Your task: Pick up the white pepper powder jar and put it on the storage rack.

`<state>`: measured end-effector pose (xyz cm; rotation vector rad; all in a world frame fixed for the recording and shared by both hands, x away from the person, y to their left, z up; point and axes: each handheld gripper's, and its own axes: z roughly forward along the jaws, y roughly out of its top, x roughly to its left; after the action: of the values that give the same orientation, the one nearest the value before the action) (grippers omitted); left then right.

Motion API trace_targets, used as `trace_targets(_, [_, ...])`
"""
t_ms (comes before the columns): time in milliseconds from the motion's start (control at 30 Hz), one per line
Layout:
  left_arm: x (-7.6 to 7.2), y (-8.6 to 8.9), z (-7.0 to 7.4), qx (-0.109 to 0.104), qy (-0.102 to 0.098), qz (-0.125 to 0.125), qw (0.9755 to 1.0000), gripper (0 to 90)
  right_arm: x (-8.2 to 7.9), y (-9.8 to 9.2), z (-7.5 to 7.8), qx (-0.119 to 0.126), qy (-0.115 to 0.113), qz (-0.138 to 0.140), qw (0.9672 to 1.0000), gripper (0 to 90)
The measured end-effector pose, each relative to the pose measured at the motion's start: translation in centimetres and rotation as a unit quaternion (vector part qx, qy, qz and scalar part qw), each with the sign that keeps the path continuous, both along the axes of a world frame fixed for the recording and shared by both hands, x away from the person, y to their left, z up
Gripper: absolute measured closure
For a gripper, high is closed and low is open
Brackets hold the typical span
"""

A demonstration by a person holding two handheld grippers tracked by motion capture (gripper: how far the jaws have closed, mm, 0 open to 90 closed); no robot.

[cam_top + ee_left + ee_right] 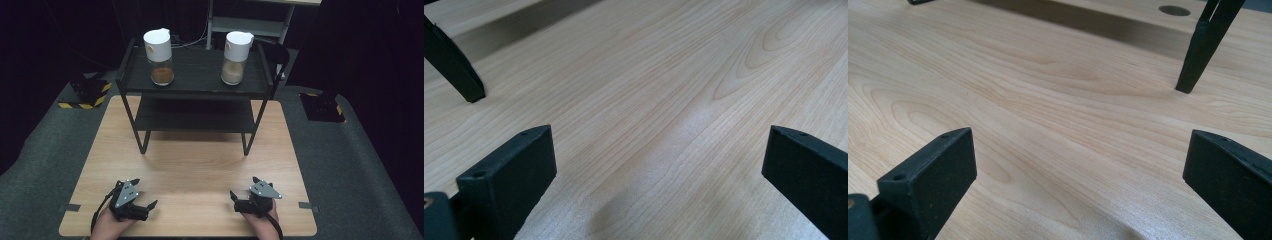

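Both grippers spread wide, holding nothing: left gripper (pixel 146 200), right gripper (pixel 239 196) | resting at table (pixel 200 165) near edge | jars (pixel 159 50) (pixel 236 51) on rack (pixel 195 85) top shelf, well apart | bare wood between.

Two upright white-capped jars (pixel 160 56) (pixel 235 57) atop rack.

Hand-held gripper (pixel 1078 175) jaws wide apart over wooden table (pixel 1058 100); black rack leg (pixel 1198 55) ahead.

Jar (pixel 233 71) contents too small to tell
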<state>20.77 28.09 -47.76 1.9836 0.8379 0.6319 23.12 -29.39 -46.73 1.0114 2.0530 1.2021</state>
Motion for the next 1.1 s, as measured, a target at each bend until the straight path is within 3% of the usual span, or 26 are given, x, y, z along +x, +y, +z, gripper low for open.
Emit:
trace_targets(333, [-0.47,-0.91,0.11,0.023,-0.009,0.004,0.9997,1.2,0.24,-0.37,0.18,-0.004,0.007,0.020,0.9998,0.2])
trace_targets(800, [-0.62,-0.53,-0.12,0.010,-0.012,0.005,0.9999,1.2,0.24,0.36,0.38,-0.020,0.008,0.015,0.9997,0.2])
trace_targets(1100, [0.03,-0.78,-0.01,0.017,-0.012,-0.001,0.9998,1.5,0.11,0.20,0.35,-0.022,0.005,0.026,0.9994,0.3])
